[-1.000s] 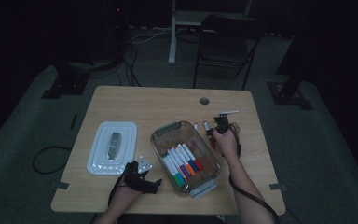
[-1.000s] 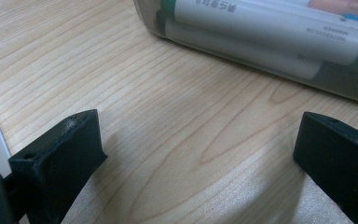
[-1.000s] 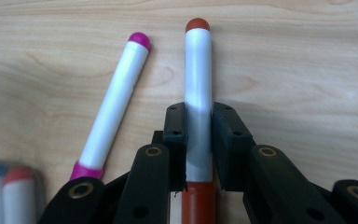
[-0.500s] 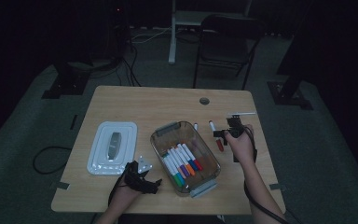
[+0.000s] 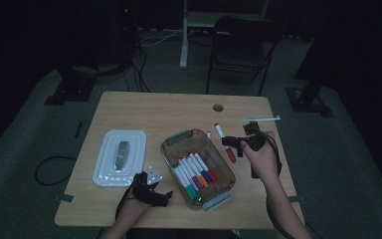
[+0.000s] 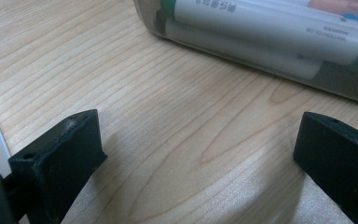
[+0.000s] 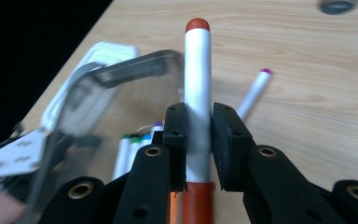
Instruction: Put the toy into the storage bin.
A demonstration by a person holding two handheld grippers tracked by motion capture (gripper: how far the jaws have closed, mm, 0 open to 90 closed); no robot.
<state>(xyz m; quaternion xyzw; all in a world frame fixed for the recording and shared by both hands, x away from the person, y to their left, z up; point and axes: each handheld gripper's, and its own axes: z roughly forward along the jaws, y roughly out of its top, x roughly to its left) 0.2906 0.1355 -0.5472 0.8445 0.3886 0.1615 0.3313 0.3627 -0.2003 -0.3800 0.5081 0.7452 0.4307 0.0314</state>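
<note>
On the right side of the wooden table (image 5: 144, 107), the right gripper (image 7: 198, 122) is pinching a white marker with red ends (image 7: 197, 88) tight between its two black jaws. A second ago this marker lay flat on the wood beside the clear box (image 5: 171, 144); now it is up in the air, just to the right of the box. So the pick-up worked, and the marker is likely going into the box next, with the other colored markers (image 5: 194, 172). One more marker, with a purple tip (image 7: 256, 91), lies on the table close by and probably goes next. The left gripper (image 6: 200, 154) has not moved. Its jaws are spread wide with nothing between them, low over the table by the box's near wall. The white lid (image 5: 122, 157) lies off to the left.
</note>
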